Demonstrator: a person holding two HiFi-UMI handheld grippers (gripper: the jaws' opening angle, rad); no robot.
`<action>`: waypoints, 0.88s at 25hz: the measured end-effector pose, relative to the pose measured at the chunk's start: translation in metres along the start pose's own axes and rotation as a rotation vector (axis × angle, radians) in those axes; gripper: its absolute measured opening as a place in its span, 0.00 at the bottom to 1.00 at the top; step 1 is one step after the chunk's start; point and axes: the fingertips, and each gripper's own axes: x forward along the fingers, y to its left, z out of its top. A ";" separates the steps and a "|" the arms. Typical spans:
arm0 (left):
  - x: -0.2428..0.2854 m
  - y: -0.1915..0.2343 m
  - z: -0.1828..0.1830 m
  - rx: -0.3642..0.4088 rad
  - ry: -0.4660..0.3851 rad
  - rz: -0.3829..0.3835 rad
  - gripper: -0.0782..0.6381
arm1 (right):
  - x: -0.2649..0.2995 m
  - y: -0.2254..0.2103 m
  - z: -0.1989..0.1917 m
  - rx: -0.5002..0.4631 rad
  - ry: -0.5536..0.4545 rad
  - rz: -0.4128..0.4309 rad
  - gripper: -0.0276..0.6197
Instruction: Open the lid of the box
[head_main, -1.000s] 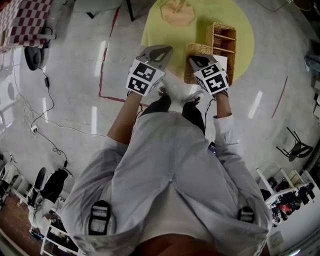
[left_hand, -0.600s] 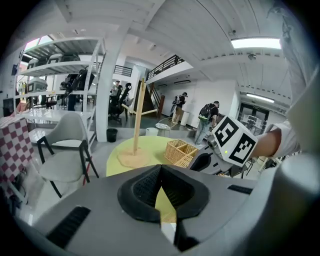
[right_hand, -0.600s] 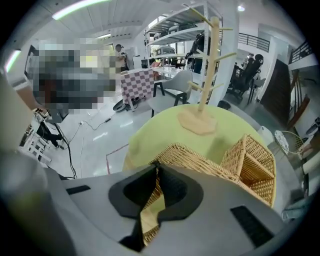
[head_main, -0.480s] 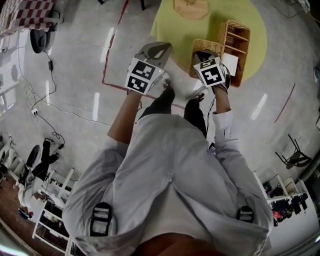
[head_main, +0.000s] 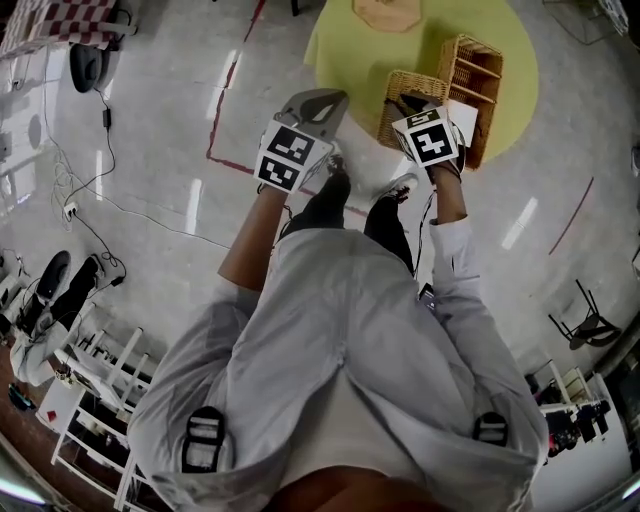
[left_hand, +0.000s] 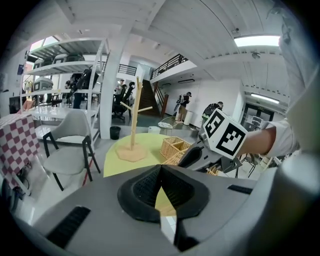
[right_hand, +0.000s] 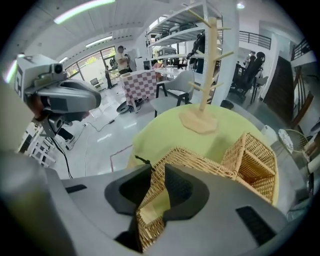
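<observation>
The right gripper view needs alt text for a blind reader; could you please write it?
The right gripper holds its jaws apart over the near corner of a wicker box on a yellow-green table; a wooden rack stands behind.

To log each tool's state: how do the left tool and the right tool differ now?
The left tool hangs short of the yellow table; the right tool is at the wicker box. The left tool's jaws are together; the right tool's stand slightly apart. Both carry a marker cube.
</observation>
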 end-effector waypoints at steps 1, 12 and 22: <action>-0.001 -0.004 0.003 0.003 -0.006 -0.001 0.15 | -0.006 -0.001 0.001 0.011 -0.017 0.007 0.20; -0.001 -0.052 0.062 0.087 -0.098 -0.027 0.15 | -0.122 -0.038 0.014 -0.022 -0.220 -0.116 0.14; 0.004 -0.120 0.144 0.208 -0.219 -0.063 0.15 | -0.252 -0.090 -0.012 0.055 -0.380 -0.311 0.09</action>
